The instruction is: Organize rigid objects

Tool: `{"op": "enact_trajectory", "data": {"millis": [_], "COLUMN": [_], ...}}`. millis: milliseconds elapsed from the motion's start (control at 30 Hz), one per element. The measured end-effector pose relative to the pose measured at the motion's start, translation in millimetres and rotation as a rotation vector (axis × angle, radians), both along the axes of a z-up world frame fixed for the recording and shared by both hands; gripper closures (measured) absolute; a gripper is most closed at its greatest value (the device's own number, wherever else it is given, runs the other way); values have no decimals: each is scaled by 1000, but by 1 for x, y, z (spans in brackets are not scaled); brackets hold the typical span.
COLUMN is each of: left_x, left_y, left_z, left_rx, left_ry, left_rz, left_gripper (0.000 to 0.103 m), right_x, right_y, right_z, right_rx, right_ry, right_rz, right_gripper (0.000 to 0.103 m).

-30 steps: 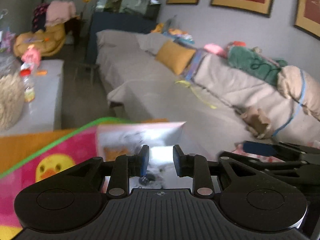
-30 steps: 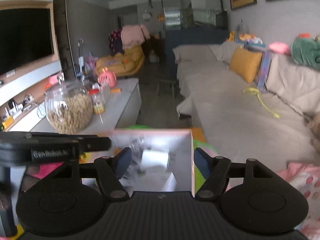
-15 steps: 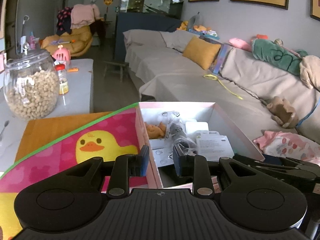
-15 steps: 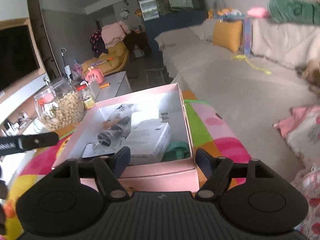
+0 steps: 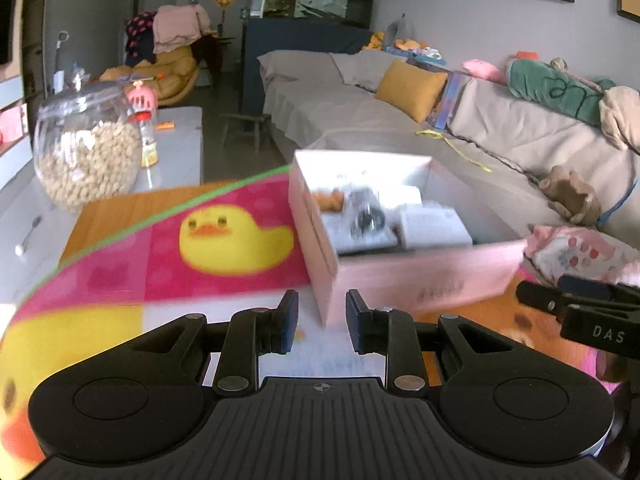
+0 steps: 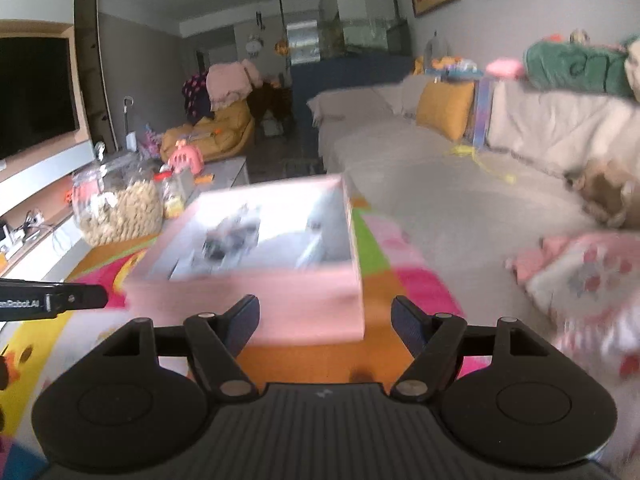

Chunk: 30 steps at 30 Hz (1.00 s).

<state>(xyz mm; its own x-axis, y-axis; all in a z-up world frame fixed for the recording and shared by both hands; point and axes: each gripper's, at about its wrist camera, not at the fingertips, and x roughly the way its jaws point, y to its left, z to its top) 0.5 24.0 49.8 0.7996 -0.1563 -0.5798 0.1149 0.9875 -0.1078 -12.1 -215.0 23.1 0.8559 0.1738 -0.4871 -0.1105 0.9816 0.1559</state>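
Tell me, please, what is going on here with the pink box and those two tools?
A person holds a pair of tongs in each hand over a play mat with a duck on it. An open pink box sits on the mat, already holding a few small items. The left tongs and the right tongs are both open, empty and short of the box, touching nothing.

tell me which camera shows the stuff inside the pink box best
The left wrist view. It looks down into the pink box and its contents can be told apart, only slightly blurred: something orange, a dark item, white packets. In the right wrist view the box is motion-smeared, so its contents are grey streaks.
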Motion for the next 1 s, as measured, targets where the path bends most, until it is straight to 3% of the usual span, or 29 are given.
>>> {"op": "enact_trajectory", "data": {"millis": [133, 233, 533, 800, 900, 1000], "left_x": [-21, -24, -5, -25, -22, -19], "left_y": [8, 16, 24, -18, -25, -25], "left_z": [-38, -51, -52, -55, -56, -57], "left_rx": [-96, -117, -92, 96, 96, 54], "left_ry": [28, 11, 17, 6, 5, 9], "left_rz": [-22, -11, -14, 15, 41, 80], "left_gripper": [74, 77, 78, 77, 77, 75], "right_x": [-9, -6, 16, 7, 8, 10], "right_y": [11, 30, 47, 49, 50, 43], "right_z": [-27, -33, -37, -39, -39, -42], "right_rx": [19, -67, -95, -139, -186, -134], "right_ry": [123, 139, 174, 180, 171, 168], "right_rz": [14, 0, -35, 27, 54, 42], "right_gripper": [28, 25, 15, 14, 5, 3]}}
